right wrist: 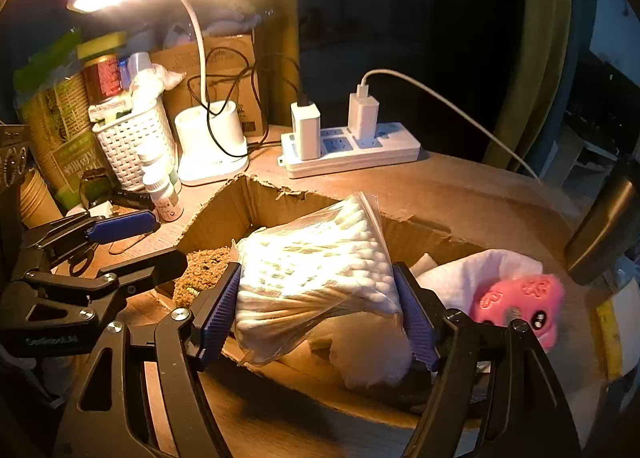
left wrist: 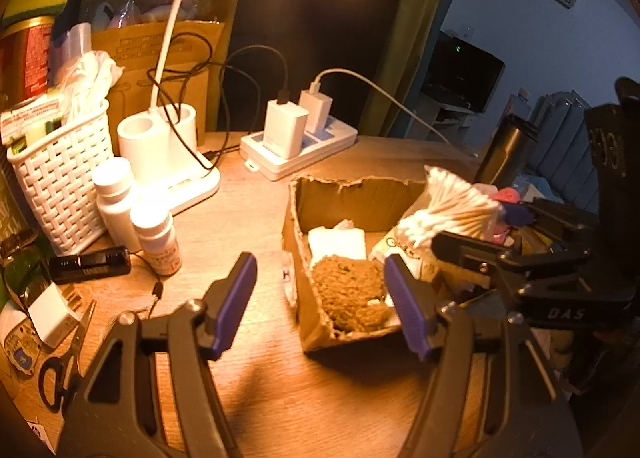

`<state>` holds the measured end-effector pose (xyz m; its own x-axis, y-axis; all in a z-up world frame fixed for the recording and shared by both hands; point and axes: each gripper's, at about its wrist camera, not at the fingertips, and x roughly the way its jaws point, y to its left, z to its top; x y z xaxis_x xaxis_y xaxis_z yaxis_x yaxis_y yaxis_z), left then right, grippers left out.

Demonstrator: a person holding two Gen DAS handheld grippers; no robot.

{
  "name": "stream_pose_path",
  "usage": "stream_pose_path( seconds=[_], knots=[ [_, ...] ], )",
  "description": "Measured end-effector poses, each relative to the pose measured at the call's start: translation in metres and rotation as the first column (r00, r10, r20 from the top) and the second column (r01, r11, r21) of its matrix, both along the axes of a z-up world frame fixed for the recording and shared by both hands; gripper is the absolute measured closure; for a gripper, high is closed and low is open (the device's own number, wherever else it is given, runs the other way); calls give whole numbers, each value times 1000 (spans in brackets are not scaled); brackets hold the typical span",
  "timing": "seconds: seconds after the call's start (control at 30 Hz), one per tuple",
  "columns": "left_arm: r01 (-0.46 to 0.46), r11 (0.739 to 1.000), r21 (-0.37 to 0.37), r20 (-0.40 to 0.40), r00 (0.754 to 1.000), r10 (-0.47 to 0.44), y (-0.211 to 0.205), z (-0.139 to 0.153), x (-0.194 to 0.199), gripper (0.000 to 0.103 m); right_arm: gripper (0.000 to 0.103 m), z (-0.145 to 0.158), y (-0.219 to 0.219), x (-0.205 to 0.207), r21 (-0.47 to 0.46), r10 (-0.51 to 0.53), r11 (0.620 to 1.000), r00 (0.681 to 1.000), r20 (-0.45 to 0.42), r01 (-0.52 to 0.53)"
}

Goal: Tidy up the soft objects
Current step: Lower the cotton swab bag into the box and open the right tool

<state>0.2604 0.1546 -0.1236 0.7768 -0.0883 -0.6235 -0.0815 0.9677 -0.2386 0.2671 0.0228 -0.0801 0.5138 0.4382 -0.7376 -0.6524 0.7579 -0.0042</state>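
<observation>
A torn cardboard box [left wrist: 360, 193] [right wrist: 224, 213] stands on the wooden table. In it lie a brown sponge [left wrist: 352, 294] [right wrist: 202, 266], a folded white cloth [left wrist: 338, 242] and white cotton [right wrist: 372, 350]. My right gripper [right wrist: 320, 310] is shut on a clear bag of cotton swabs [right wrist: 316, 262] [left wrist: 452, 209] and holds it over the box. My left gripper [left wrist: 320, 302] is open and empty, at the box's near left corner, with the sponge between its fingers' line of sight. A pink plush toy [right wrist: 520, 302] and a white cloth [right wrist: 480, 270] lie at the box's right side.
A desk lamp base [left wrist: 160, 145], white woven basket [left wrist: 60, 173], two white bottles [left wrist: 156, 238], a power strip with chargers [left wrist: 296, 141] and cables sit behind the box. Scissors [left wrist: 64, 362] and a black device [left wrist: 90, 264] lie at left. A dark tumbler [left wrist: 504, 153] stands at right.
</observation>
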Motion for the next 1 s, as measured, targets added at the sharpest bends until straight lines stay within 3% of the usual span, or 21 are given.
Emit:
stream_pose_path(
  seconds=[0.53, 1.0],
  knots=[
    [-11, 1000, -15, -25, 1000, 10, 6, -7, 5, 36, 21, -8, 6, 4, -9, 11, 1000, 1000, -17, -11],
    [-14, 999, 44, 25, 1000, 13, -9, 14, -9, 36, 21, 10, -17, -11, 28, -14, 1000, 1000, 24, 14]
  ],
)
